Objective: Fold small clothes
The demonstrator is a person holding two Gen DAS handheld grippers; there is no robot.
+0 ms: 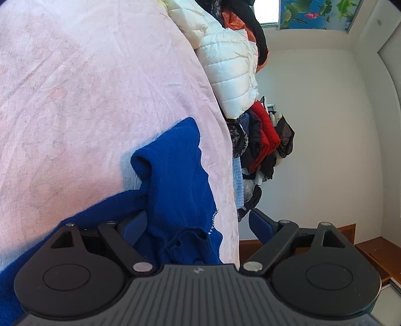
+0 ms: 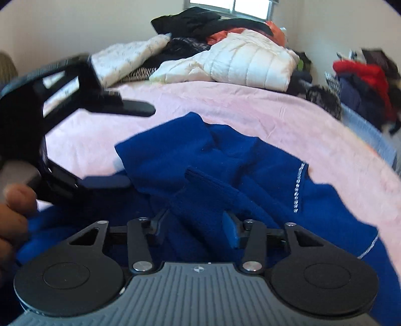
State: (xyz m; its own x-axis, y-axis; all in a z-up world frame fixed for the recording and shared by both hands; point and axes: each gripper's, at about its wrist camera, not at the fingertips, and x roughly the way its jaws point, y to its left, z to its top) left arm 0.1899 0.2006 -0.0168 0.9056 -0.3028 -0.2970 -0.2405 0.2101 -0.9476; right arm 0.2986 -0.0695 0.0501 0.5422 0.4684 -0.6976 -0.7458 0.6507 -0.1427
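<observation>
Since the blue knit (image 2: 225, 160) is soft & floppy, we'd grab hems — left claw (image 1: 198, 225) wide, empty; right claw (image 2: 195, 223) half-closed, gripping nothing.

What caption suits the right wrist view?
Right gripper straddling a ridge of the blue garment on the pink sheet.

Home bedroom: pink-sheeted bed (image 2: 225, 100), piled jackets (image 2: 250, 62), window (image 2: 230, 5).

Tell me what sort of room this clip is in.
Most likely a bedroom: a bed under a pink sheet, a white puffer jacket heaped with other clothes at its far end, and a window behind.
</observation>
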